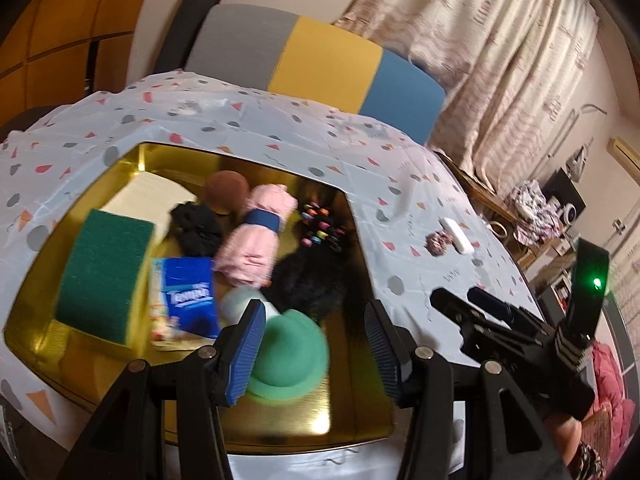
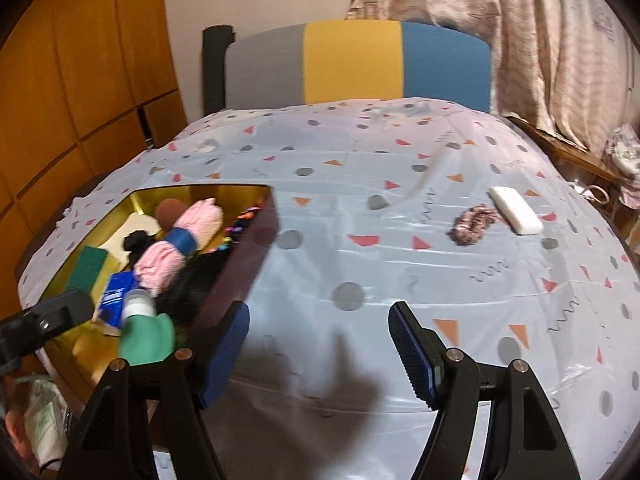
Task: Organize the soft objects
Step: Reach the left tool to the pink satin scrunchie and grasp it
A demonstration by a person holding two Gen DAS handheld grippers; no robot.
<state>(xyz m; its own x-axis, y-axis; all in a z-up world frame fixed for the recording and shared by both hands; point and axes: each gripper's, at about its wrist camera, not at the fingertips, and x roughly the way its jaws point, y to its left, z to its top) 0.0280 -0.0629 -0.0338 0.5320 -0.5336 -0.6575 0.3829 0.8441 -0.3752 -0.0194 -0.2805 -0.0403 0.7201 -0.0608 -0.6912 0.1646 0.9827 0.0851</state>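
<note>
Left gripper [image 1: 316,344]: jaws spread over the gold tray [image 1: 360,412], a green soft dome [image 1: 290,356] between the pads, not visibly pinched.
Right gripper [image 2: 320,350]: jaws apart, empty, over bare cloth.
Scrunchie [image 2: 472,222]: still outside the tray, touching the white block [image 2: 516,210]; likely light, limp, squashy; pinch across its ring.
Surface: glossy patterned tablecloth [image 2: 360,208], probably slippery.
Room: tricolour chair back [image 2: 356,64], curtains [image 2: 520,20] beyond.

Striped chair [image 2: 356,64], patterned curtains [image 2: 500,28], wooden cabinet [image 2: 80,80].
</note>
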